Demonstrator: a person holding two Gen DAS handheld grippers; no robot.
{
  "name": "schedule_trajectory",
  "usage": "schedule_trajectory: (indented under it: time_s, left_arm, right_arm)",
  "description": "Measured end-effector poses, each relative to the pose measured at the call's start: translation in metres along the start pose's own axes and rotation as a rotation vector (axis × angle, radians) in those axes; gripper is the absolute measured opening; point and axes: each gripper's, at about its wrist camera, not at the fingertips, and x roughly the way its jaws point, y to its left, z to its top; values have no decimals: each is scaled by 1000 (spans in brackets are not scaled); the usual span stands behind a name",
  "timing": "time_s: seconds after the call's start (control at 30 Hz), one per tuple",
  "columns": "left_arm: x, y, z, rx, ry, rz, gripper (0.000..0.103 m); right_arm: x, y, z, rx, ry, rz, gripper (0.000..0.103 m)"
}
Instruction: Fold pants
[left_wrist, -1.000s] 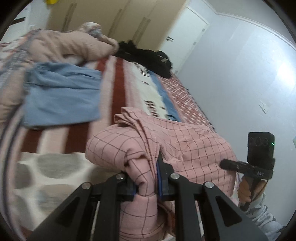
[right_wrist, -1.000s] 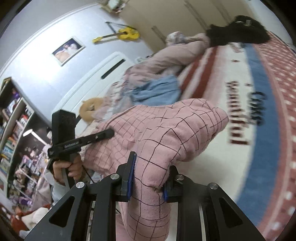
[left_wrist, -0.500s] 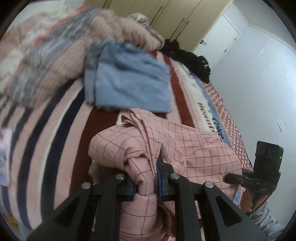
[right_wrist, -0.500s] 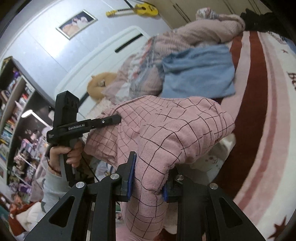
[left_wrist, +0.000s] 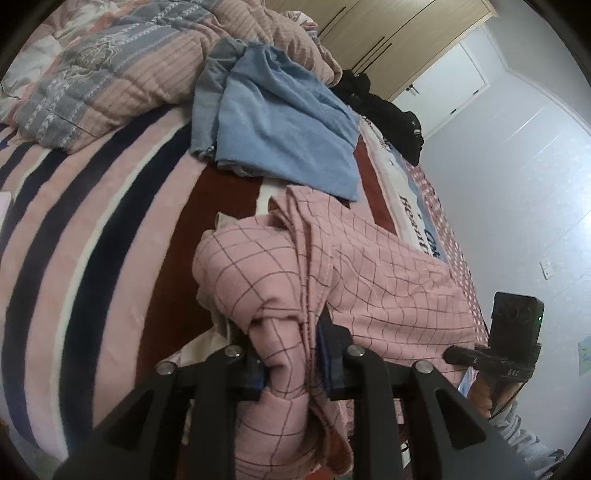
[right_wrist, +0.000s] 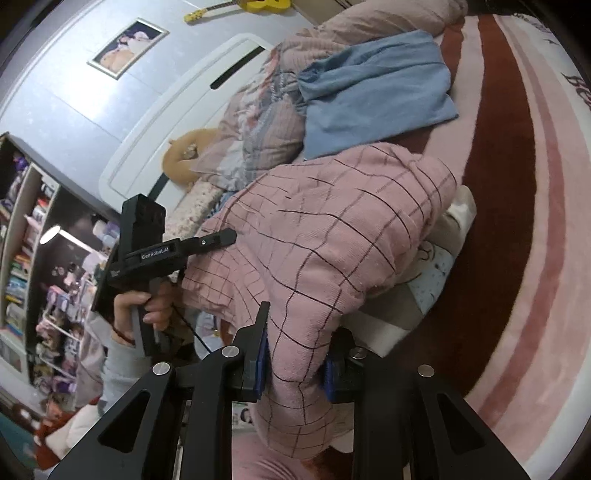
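The pink checked pants (left_wrist: 369, 266) are bunched between my two grippers, low over the striped bed blanket (left_wrist: 122, 229). One bundled end sits between the blue pads of my left gripper (left_wrist: 291, 350); its jaws are opening, though the pads still press the cloth. My right gripper (right_wrist: 295, 354) is shut on the other end of the pants (right_wrist: 332, 229), which drape forward onto the bed. Each wrist view shows the other gripper beside the cloth: the right one (left_wrist: 513, 339) and the left one (right_wrist: 155, 243), held by a hand (right_wrist: 144, 306).
A folded blue garment (left_wrist: 288, 122) lies just beyond the pants, against a rumpled pink and grey quilt (left_wrist: 110, 62). Black clothes (left_wrist: 380, 110) are piled farther back. A pale patterned cloth (right_wrist: 436, 258) lies under the pants. Shelves (right_wrist: 22, 258) stand beside the bed.
Both grippers have carried the pants down and across the bed toward the blue garment. The pants now rest lower, close to the blanket.
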Motion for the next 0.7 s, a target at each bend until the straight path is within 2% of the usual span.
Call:
schedule_trajectory:
  time_s: [0.07,0.13,0.2,0.27,0.3,0.33,0.4,0.43,0.53,0.6,0.7]
  left_arm:
    - [4,5,-2,-14,26,20,19]
    - [11,11,-4,-40,34,48,31]
    - [13,12,-3,-54,33,56,35]
    - [7,9,-2,-48,30,63,40]
    - [1,5,-1,-38,22,81,47]
    - [-10,-1,1,-16,-7,120,53]
    - [-30,-10,6,8,-59,144,56]
    - [-38,-14,9,14,-81,140,56]
    - [-57,-37,15,71,-152,84,56]
    - [-50,-52,18,117,-156,62,56]
    - [-24,-55,19,140,-104,30,56]
  right_arm:
    - [2,3,0,-4,12,8,17]
    - [6,4,-1,-23,19,-17,17]
    - [11,-1,-3,-23,23,-53,18]
    - [10,-4,-4,-20,17,-73,27]
    - [7,-4,-4,-23,15,-78,28]
    - [1,-2,-5,-37,11,-89,29]
    - [-14,5,-3,-91,-5,-142,38]
    - [-23,10,-3,-126,-18,-176,42]
    - [-53,26,1,-226,-93,-261,42]
    - [-68,37,8,-264,-159,-243,42]
    - [-64,47,17,-294,-170,-163,42]
